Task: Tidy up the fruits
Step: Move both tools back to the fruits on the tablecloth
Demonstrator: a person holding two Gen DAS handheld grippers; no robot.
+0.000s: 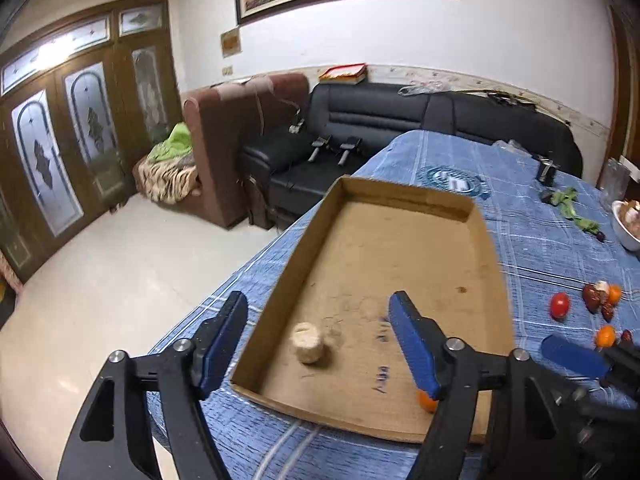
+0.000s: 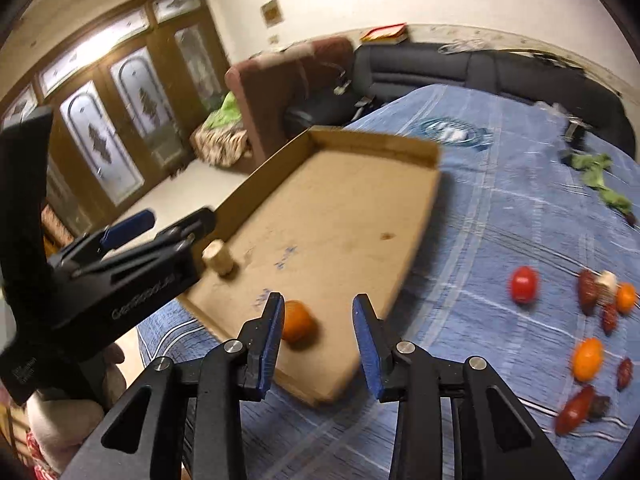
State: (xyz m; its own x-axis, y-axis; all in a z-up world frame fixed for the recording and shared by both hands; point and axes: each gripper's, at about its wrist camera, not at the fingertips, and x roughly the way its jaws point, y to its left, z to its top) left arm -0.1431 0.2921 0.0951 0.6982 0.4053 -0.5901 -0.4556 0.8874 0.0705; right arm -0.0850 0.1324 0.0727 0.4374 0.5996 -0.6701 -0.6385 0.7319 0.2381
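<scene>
A shallow cardboard tray point(image 1: 404, 196) point(image 2: 372, 144) lies on the blue cloth. In it sit a pale cut fruit piece point(image 1: 307, 342) point(image 2: 218, 258) and a small orange point(image 2: 297, 322) point(image 1: 426, 401). My left gripper point(image 1: 316, 340) is open above the tray's near left corner, empty. My right gripper point(image 2: 318, 338) is open just above the tray's near edge, the orange beside its left finger. Loose fruit lies on the cloth to the right: a red tomato point(image 1: 559, 306) point(image 2: 524, 284), oranges point(image 2: 587, 360) point(image 2: 626, 297) and dark red dates point(image 2: 576, 410).
A white bowl point(image 1: 626, 224) stands at the table's right edge, with green leaves point(image 2: 600, 178) and a small dark object point(image 1: 547, 171) beyond. The table edge drops to the floor on the left. Black and brown sofas stand behind.
</scene>
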